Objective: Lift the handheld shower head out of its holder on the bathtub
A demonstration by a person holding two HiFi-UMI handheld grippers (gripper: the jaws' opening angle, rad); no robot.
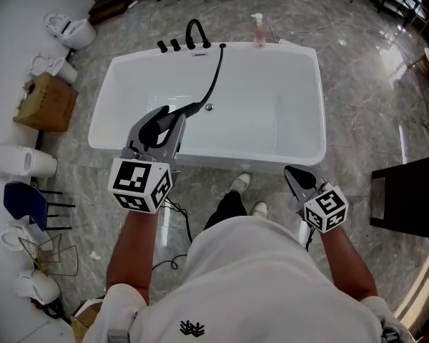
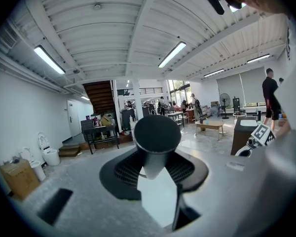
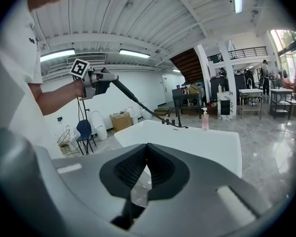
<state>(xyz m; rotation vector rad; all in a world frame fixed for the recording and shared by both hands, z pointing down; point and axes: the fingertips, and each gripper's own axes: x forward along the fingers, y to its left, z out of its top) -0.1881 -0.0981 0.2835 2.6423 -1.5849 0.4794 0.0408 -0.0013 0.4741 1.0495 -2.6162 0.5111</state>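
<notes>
The black handheld shower head [image 1: 156, 125] is off the tub's far rim, and my left gripper [image 1: 164, 120] is shut on its handle above the near left side of the white bathtub [image 1: 300, 148]. Its black hose [image 1: 216, 77] runs back to the far rim beside the black faucet [image 1: 195, 33]. In the left gripper view the shower head's round end [image 2: 157, 135] stands out between the pads of the left gripper [image 2: 155, 168]. My right gripper [image 1: 294, 174] hangs by the tub's near right corner with jaws together and nothing held. The right gripper [image 3: 147, 149] faces the bathtub [image 3: 197, 142] and the raised left gripper [image 3: 99, 80].
A pink soap bottle [image 1: 258, 31] stands on the tub's far rim. Toilets [image 1: 68, 28], a cardboard box [image 1: 46, 102] and a blue chair [image 1: 25, 202] line the left side. A black cabinet [image 1: 407, 195] stands at the right. The person's feet [image 1: 239, 184] are at the tub's near edge.
</notes>
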